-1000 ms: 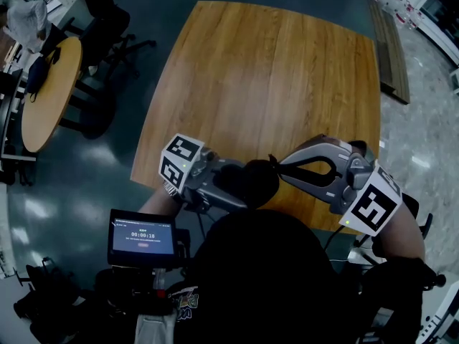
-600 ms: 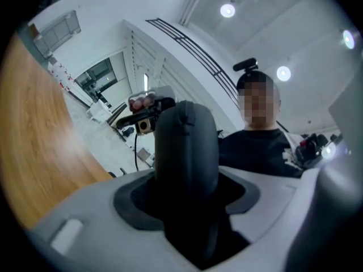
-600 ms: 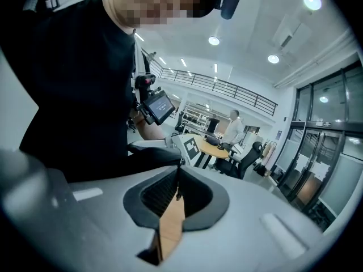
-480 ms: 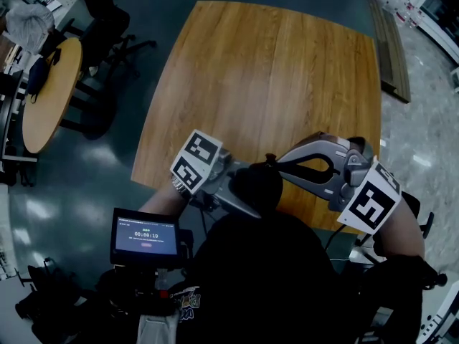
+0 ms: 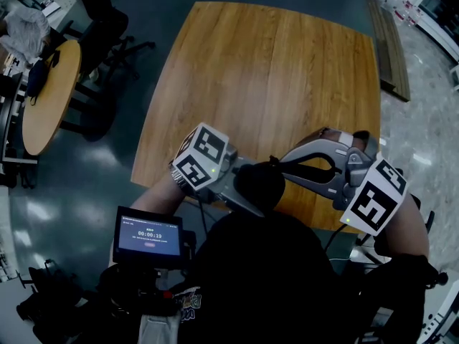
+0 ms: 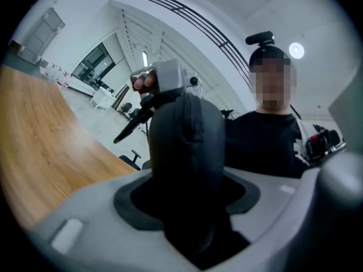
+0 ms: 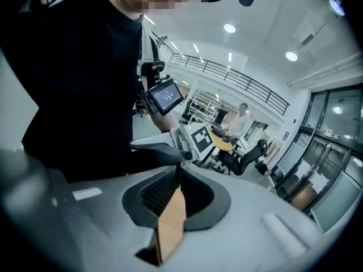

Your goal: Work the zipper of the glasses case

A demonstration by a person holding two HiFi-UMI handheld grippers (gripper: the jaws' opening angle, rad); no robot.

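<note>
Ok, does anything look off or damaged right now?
Nothing stands out. The glasses case is clamped in the left gripper and looks intact. The right gripper is shut at the case's free end.

Grey moulded plastic shell is seen on the left gripper (image 5: 249, 189), with a black rubber-lined cut-out behind the jaws. A white cube with black square markers (image 5: 203, 158) is fitted at its rear, and a small green light is lit at one cube edge. The right gripper (image 5: 281, 165) is built the same: grey shell, long black-edged loop opening, second marker cube (image 5: 374, 199). A plain black top (image 5: 258, 278) is worn. A small black camera (image 6: 260, 38) is carried on the head. A dark screen unit with blue display (image 5: 150, 237) is mounted at the left side.
</note>
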